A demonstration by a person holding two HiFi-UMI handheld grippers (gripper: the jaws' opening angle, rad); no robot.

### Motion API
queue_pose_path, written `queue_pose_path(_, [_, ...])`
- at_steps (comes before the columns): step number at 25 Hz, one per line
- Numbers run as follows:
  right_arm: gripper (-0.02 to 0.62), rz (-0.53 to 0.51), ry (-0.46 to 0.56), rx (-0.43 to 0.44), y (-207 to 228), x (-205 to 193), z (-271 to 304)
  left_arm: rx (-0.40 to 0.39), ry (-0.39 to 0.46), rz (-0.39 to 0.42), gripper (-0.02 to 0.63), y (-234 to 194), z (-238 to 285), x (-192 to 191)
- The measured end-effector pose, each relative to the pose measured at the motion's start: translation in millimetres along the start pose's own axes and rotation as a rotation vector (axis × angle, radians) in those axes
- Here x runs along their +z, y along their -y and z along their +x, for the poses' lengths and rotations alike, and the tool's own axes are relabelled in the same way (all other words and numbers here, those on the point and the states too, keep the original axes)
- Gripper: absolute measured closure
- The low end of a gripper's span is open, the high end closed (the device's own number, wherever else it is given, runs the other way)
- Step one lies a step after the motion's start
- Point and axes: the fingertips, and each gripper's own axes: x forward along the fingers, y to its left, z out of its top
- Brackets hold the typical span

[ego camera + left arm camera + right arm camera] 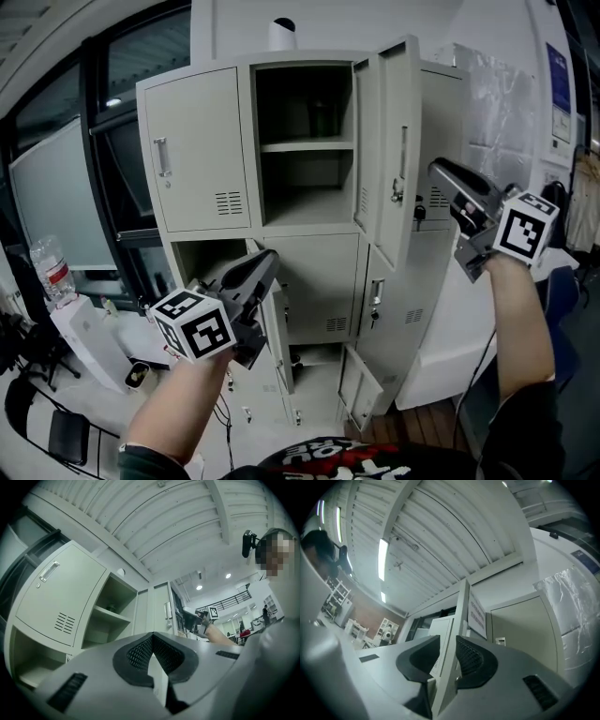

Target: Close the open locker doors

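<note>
A pale grey locker cabinet (309, 253) stands in front of me. Its upper middle door (386, 150) hangs open beside an empty shelved compartment (305, 145). A lower left door (277, 328) and a small bottom door (361, 382) are open too. My right gripper (445, 178) is raised at the free edge of the upper door. In the right gripper view its jaws (449, 639) stand parted, with that door's edge (457, 620) running up the gap. My left gripper (267, 262) hovers by the lower left door's top, tips (152, 634) together and holding nothing.
The top left door (197, 150) is closed. A water bottle (52, 267) stands on a white surface (94, 337) at the left, near a dark window. A white object (281, 33) sits on the cabinet. Plastic-wrapped panels (497, 103) stand at the right.
</note>
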Motion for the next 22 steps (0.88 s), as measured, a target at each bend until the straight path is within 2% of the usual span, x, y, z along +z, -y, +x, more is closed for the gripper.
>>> queue_pose_path(2, [0.448, 0.051, -0.001, 0.062, 12.0, 3.8, 8.5, -0.011, 0.004, 0.006, 0.598, -3.5, -1.5, 2.4])
queue_pose_path(6, [0.414, 0.143, -0.012, 0.129, 25.1, 2.0, 24.7, -0.025, 0.001, 0.009, 0.598, -9.4, -8.1, 8.3])
queue_pose_path(11, [0.411, 0.214, -0.027, 0.184, 25.3, -9.1, 37.8, -0.031, -0.001, -0.002, 0.598, -20.6, -16.2, 15.4])
queue_pose_path(19, [0.413, 0.213, -0.05, 0.236, 9.6, -13.3, 55.9, -0.07, 0.007, -0.004, 0.598, -29.7, -23.4, 20.1])
queue_pose_path(22, [0.419, 0.209, -0.052, 0.254, 1.0, -13.7, 65.1, -0.061, 0.002, -0.013, 0.598, -32.1, -28.0, 20.3])
